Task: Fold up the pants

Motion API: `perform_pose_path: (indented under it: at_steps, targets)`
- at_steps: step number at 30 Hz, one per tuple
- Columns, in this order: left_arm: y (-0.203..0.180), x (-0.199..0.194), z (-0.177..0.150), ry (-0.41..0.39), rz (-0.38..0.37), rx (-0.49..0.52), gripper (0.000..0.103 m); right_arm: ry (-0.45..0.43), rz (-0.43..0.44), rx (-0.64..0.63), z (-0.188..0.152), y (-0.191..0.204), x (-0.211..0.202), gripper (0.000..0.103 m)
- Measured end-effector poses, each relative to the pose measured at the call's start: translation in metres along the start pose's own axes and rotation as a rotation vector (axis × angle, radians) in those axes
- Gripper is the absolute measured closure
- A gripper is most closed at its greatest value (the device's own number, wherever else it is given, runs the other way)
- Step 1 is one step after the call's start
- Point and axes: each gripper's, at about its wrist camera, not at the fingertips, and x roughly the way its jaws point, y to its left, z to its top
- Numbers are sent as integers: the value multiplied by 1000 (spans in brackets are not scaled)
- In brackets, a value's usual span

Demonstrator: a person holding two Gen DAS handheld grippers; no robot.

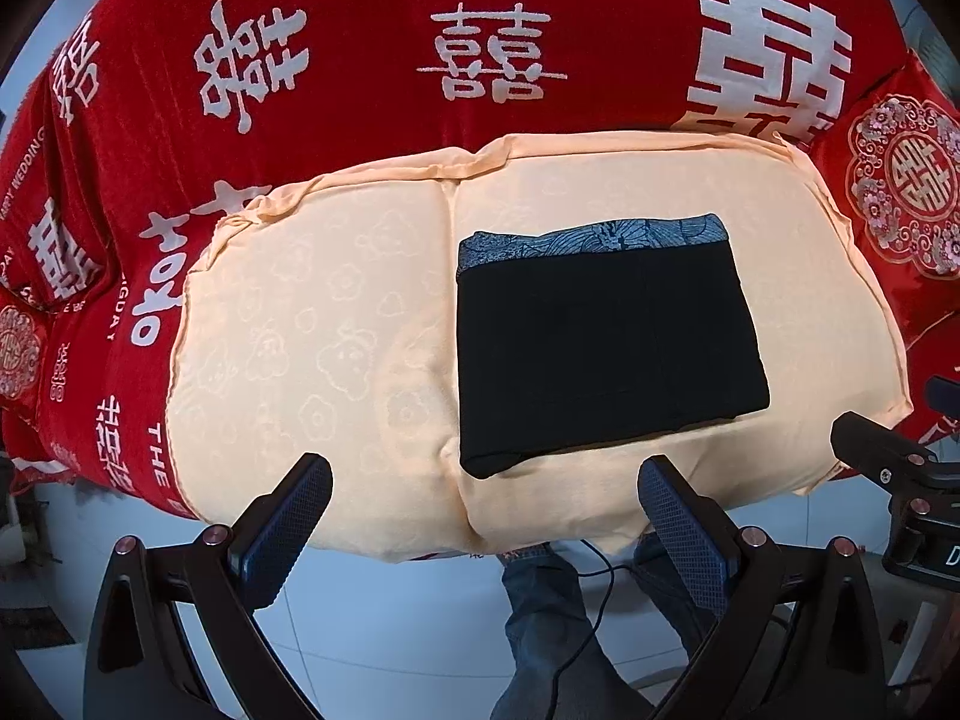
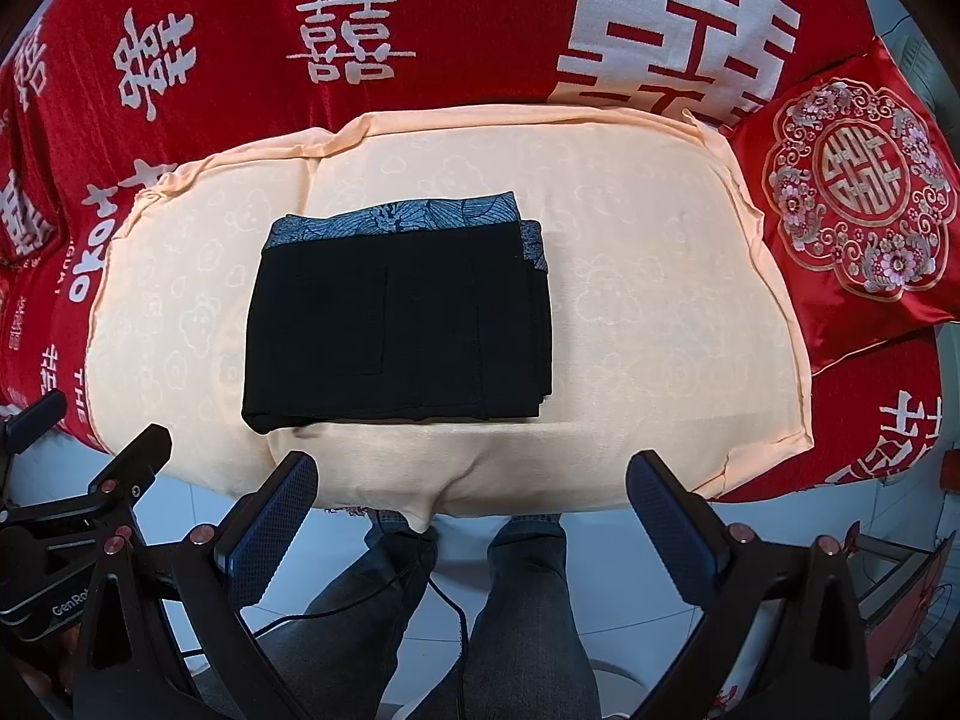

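Left wrist view: red blanket (image 1: 360,60) printed with white double-happiness characters, "WEDDING" readable at top right. Pants (image 1: 606,348) folded into a black rectangle, blue patterned waistband at the far edge, lying right of the middle seam of the peach cushion (image 1: 312,324). Left gripper (image 1: 486,498) fingers apart, empty, short of the cushion's near edge.

Right wrist view: "GenRo…" on the other tool at left. Embroidered red pillow (image 2: 864,222) right of the cushion. Right gripper (image 2: 474,489) fingers apart, empty, near the cushion's front edge.
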Motion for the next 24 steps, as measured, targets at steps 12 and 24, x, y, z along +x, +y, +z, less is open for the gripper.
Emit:
perform_pose_path:
  at_steps: [12,24]
  targets:
    - [-3,0,0,0,2,-2,0,1,0,0,1,-1,0,0]
    - [4,4,3,10,-12,18,0,4,2,-1,1,0,1,0]
